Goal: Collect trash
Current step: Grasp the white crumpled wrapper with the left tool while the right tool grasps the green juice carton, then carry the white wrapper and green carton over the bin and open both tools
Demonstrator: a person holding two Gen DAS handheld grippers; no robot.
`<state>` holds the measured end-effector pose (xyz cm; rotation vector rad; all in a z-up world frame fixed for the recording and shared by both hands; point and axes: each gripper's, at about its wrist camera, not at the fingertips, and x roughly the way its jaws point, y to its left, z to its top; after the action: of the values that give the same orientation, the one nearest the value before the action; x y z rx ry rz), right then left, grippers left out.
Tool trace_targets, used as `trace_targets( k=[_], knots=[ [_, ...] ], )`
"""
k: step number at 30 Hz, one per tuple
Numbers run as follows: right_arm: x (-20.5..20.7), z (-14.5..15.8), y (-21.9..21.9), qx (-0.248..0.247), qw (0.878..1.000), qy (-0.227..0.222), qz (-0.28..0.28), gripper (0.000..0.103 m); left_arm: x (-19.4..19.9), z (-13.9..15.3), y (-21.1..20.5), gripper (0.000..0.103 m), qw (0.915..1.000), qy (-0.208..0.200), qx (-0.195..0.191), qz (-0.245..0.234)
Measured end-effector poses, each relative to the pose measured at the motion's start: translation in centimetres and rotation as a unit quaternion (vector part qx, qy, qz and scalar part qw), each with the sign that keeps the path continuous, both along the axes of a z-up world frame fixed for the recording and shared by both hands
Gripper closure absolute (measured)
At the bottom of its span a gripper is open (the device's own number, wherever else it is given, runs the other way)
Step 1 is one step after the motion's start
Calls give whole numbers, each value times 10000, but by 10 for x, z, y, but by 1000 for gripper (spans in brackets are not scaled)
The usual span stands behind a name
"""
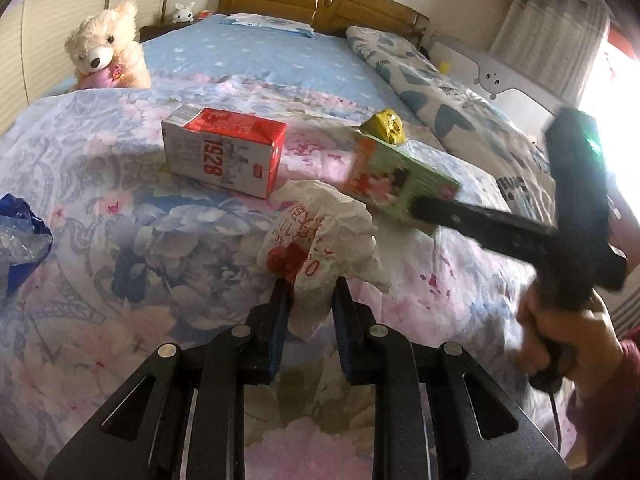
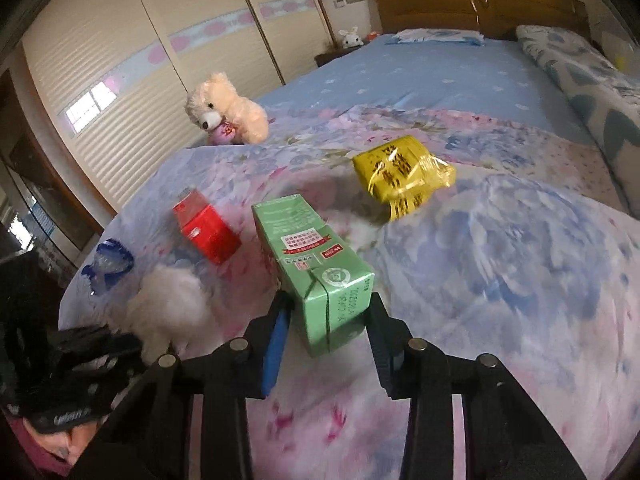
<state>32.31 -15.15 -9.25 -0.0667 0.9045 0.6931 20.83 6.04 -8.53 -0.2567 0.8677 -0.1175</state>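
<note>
A: Two black two-finger grippers are working over the floral pink-and-blue quilt (image 1: 100, 208). The left gripper (image 1: 310, 288) is clamping its blue-padded fingers on a crumpled white plastic bag with red print (image 1: 320, 236), which is lying on the quilt. The right gripper (image 2: 326, 304) is squeezing the near end of a green rectangular drink carton (image 2: 316, 264).

B: Is the carton resting on the quilt or lifted?

A: Cannot tell; it is tilting and blurring in both views. In the left view the same carton (image 1: 396, 176) is sitting just right of the bag.

B: Surroundings?

A: A red-and-white milk carton marked 1928 (image 1: 224, 152) is lying on its side just beyond the bag. A crinkled yellow foil packet (image 2: 404, 176) is sitting farther back, apart from the green carton. A blue and clear plastic wrapper (image 1: 20, 232) is lying at the quilt's left edge, partly cut off by the frame. A cream plush teddy bear (image 1: 108, 48) is sitting at the bed's far left, a wooden headboard (image 1: 320, 0) behind.

B: Anything hard to read?

A: The bag's print is creasing out of legibility. In the right view the bag (image 2: 168, 304) is showing only as a white smear, and the left gripper there is blurring into a dark mass.
</note>
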Motion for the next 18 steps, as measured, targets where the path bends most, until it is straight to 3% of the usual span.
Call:
trace_targets(
  k=[8, 18],
  knots=[
    [-62, 12, -69, 345, 9934, -9, -1094, 66, -5, 6, -18, 83, 9993, -72, 277, -234],
    [-129, 27, -141, 541, 9761, -282, -2087, 66, -34, 19, -83, 83, 9946, -76, 101, -1026]
  ],
)
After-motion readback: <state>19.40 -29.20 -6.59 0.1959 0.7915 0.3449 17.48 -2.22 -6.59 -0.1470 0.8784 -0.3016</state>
